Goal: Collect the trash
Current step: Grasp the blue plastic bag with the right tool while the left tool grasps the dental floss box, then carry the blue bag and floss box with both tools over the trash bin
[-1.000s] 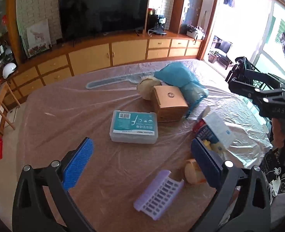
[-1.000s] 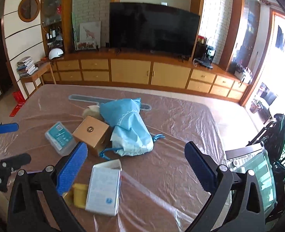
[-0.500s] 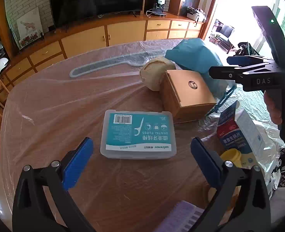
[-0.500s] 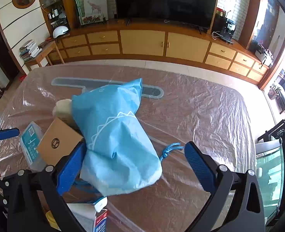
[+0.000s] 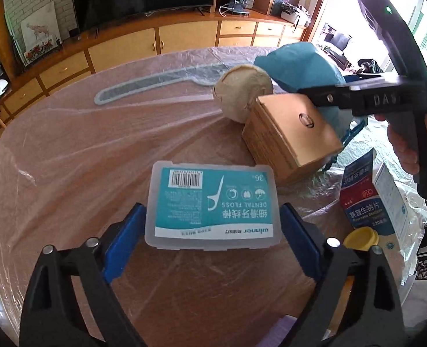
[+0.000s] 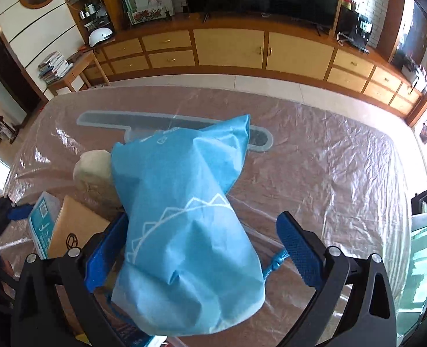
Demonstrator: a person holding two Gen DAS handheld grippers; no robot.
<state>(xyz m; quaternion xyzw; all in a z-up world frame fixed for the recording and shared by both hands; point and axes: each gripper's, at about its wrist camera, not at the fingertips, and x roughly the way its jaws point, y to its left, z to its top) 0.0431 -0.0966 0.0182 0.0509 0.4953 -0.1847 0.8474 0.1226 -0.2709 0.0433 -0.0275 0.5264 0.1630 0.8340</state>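
Note:
A clear dental floss box (image 5: pixel 212 206) with a teal label lies on the plastic-covered table (image 5: pixel 68 159). My left gripper (image 5: pixel 212 245) is open, its blue pads on either side of the box's near end. A blue drawstring bag (image 6: pixel 184 231) lies between the open fingers of my right gripper (image 6: pixel 202 248); the left pad is close to the bag, the right pad stands apart. The bag (image 5: pixel 300 66) also shows in the left wrist view, behind a brown cardboard box (image 5: pixel 291 133).
A round beige ball (image 5: pixel 242 92) sits behind the cardboard box. A blue-and-white carton (image 5: pixel 372 199) and a yellow lid (image 5: pixel 361 238) lie at the right. A long grey mat (image 5: pixel 155 82) lies farther back. A TV cabinet (image 6: pixel 242 46) lines the wall.
Both grippers moved forward and down. The left now straddles the floss box; the right now straddles the blue bag. Both jaws have narrowed.

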